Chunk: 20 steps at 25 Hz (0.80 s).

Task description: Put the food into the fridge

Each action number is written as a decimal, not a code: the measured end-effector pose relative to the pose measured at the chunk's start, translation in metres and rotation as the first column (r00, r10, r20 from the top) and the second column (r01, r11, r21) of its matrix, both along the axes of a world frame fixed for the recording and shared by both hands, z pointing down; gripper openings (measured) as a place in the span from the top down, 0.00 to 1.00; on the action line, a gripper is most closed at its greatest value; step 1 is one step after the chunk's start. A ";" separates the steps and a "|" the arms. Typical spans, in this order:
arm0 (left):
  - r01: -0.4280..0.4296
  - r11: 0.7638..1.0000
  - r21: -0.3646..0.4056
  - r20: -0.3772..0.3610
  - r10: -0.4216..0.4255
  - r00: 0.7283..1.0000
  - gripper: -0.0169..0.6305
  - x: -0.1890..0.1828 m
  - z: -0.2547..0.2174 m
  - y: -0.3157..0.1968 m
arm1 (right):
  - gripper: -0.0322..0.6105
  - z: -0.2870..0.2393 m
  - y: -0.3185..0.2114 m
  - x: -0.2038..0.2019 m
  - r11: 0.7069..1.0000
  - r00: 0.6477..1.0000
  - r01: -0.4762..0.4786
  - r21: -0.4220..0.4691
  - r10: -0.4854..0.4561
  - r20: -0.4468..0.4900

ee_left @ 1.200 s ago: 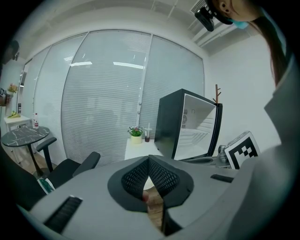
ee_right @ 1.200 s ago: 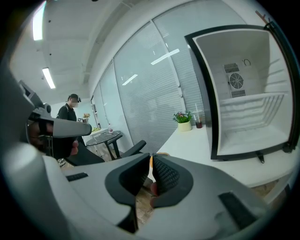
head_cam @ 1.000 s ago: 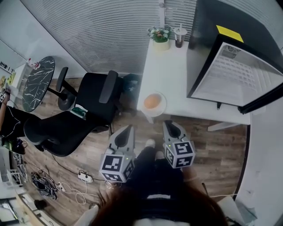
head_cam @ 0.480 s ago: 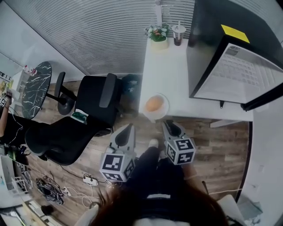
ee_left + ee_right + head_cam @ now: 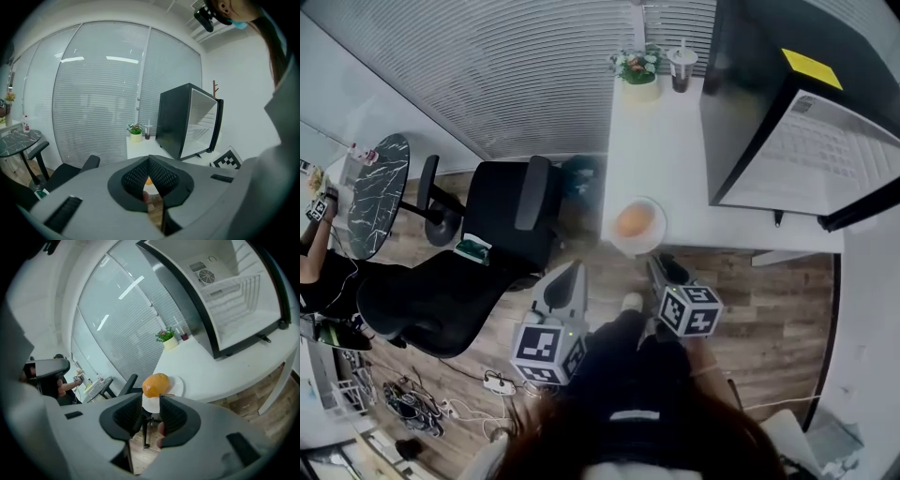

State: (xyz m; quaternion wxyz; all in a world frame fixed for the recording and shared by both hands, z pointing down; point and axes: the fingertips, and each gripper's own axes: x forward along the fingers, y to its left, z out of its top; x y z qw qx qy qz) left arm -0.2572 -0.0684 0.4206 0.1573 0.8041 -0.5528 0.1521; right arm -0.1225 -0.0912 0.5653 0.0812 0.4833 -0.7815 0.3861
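Note:
An orange bun (image 5: 635, 222) lies on a white plate (image 5: 654, 240) at the near edge of the white table (image 5: 675, 159). The black fridge (image 5: 769, 84) stands on the table at the right, its door swung open and its white inside showing. My right gripper (image 5: 664, 266) hangs just short of the plate; its jaws are opening, with nothing between them. In the right gripper view the bun (image 5: 155, 384) shows just past the right gripper (image 5: 151, 401). My left gripper (image 5: 570, 279) hangs to the plate's left, over the floor, shut and empty.
A black office chair (image 5: 487, 244) stands left of the table. At the table's far end are a potted plant (image 5: 639, 70) and a drink cup (image 5: 682, 70). A round dark table (image 5: 375, 183), a seated person (image 5: 323, 272) and floor cables (image 5: 412, 403) are at the left.
The table and plate have shifted slightly right in the head view, and the right gripper's tip now stands closer to the plate. The left gripper has barely moved.

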 end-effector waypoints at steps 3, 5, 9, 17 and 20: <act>-0.004 1.000 0.002 0.004 0.004 1.000 0.97 -0.004 0.000 -0.004 | 0.75 0.010 -0.002 -0.003 0.999 0.998 -0.022 -0.042 0.024 0.052; -0.007 1.000 0.001 0.003 0.007 1.000 0.97 -0.006 0.000 -0.005 | 0.74 0.017 -0.003 -0.004 0.997 0.996 -0.036 -0.070 0.042 0.080; -0.015 1.000 -0.002 0.012 0.015 1.000 0.97 -0.011 0.001 -0.007 | 0.74 0.028 -0.003 -0.005 0.992 0.991 -0.058 -0.114 0.071 0.115; -0.028 1.000 -0.001 0.021 0.028 0.999 0.97 -0.013 -0.001 -0.013 | 0.74 0.045 -0.004 -0.014 0.984 0.984 -0.053 -0.171 0.080 0.156; -0.024 1.000 -0.004 0.024 0.024 0.999 0.97 -0.014 0.000 -0.014 | 0.76 0.047 -0.005 -0.017 0.979 0.982 -0.051 -0.196 0.085 0.168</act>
